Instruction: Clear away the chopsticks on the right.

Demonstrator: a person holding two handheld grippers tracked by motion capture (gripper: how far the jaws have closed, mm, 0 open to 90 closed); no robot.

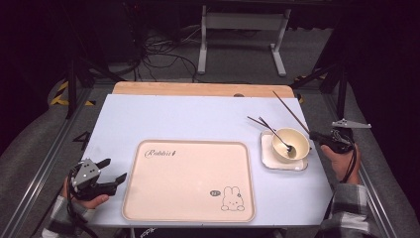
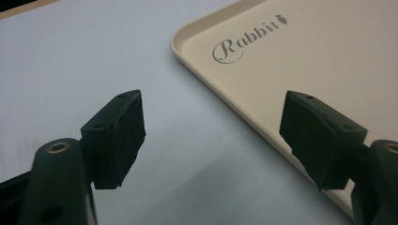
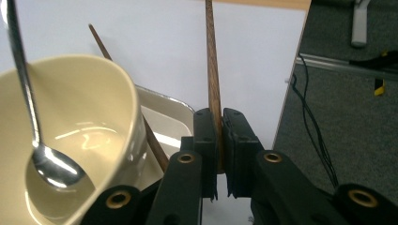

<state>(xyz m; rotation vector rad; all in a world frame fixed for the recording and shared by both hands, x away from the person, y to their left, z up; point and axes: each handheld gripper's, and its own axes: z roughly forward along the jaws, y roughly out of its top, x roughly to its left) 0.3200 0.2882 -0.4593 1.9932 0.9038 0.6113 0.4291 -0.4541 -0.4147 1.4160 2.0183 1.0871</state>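
The cream tray [image 2: 300, 61] bears the one readable word, "Rabbit", in grey script near its far left corner (a small carrot-like mark follows the last letter). In the high view a cartoon rabbit [image 1: 232, 199] sits printed near the tray's near right corner, with a small dark label [image 1: 214, 193] just beside it, too small to read.

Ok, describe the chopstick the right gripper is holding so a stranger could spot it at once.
Start at the big cream tray, then go right to the bowl on its small dish. The right gripper is shut on one brown chopstick; unlike the other chopstick leaning by the bowl, it angles off alone.
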